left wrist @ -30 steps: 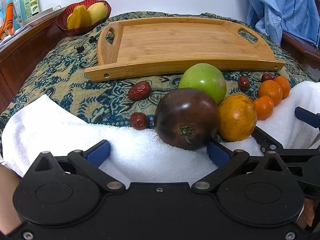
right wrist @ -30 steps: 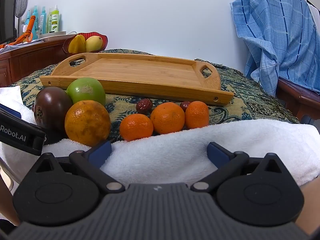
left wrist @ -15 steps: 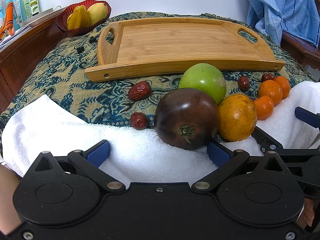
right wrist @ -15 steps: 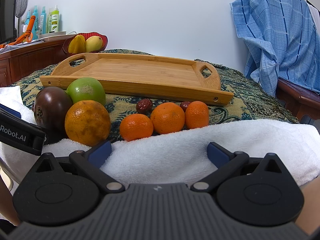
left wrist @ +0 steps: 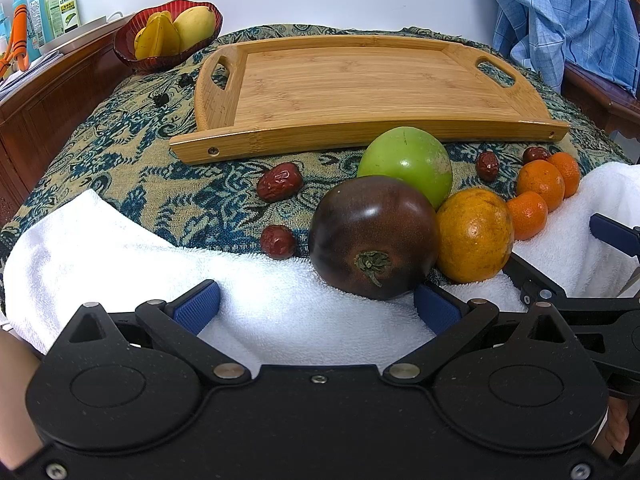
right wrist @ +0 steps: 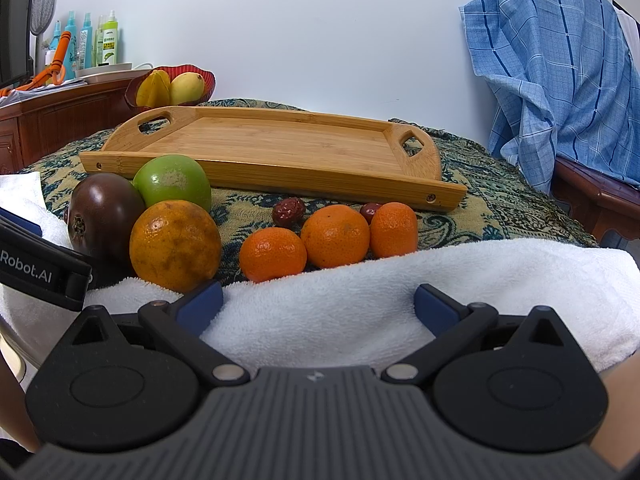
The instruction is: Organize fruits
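Observation:
Fruit lies in front of a bare bamboo tray [left wrist: 360,80] [right wrist: 272,148]. A dark purple fruit [left wrist: 374,236] [right wrist: 104,216], a green apple [left wrist: 406,164] [right wrist: 172,182] and a large orange [left wrist: 474,236] [right wrist: 174,246] are bunched together. Three small tangerines [right wrist: 334,236] [left wrist: 540,184] sit to their right, and red dates [left wrist: 279,182] [right wrist: 289,212] are scattered around. My left gripper [left wrist: 316,308] stands open over the white towel [left wrist: 120,248], just short of the purple fruit. Open too, my right gripper [right wrist: 318,304] rests over the towel [right wrist: 480,280] near the tangerines.
A red bowl [left wrist: 168,36] [right wrist: 172,84] holding yellow fruit stands at the back left beside a wooden cabinet [left wrist: 48,96] with bottles [right wrist: 96,40] on it. A blue checked cloth [right wrist: 560,80] hangs over furniture at the right. A patterned cloth [left wrist: 120,152] covers the table.

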Demonstrator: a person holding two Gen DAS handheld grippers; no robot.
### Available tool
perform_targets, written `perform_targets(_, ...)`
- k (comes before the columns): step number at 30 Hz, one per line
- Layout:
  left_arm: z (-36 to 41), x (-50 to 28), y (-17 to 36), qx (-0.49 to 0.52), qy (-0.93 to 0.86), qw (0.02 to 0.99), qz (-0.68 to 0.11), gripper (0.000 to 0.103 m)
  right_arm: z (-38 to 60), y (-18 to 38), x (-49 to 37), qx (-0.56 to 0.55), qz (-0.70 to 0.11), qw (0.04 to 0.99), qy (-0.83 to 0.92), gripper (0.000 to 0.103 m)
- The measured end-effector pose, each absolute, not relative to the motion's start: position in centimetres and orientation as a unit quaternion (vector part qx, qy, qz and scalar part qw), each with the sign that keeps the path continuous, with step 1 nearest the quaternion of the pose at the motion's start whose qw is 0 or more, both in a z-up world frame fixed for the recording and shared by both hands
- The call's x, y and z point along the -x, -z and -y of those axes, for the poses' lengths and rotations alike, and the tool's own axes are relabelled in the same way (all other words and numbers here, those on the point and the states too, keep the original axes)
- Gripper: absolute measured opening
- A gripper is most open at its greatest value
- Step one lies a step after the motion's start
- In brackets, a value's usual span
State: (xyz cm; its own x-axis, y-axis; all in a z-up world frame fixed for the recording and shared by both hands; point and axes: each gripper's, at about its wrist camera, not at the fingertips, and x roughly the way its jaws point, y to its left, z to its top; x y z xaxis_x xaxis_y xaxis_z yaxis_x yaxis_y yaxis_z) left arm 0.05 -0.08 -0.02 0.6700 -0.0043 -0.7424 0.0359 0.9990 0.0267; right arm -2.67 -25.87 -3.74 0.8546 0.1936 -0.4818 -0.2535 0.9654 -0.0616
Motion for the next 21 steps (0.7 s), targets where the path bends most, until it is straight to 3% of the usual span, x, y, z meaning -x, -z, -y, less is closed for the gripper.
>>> perform_targets(21, 0.08, -0.03, 0.01, -0.020, 0.011, 0.914, -0.405, 0.103, 25.87, 3.73, 2.72, 0.062, -0.242, 0.961, -0.116, 0.103)
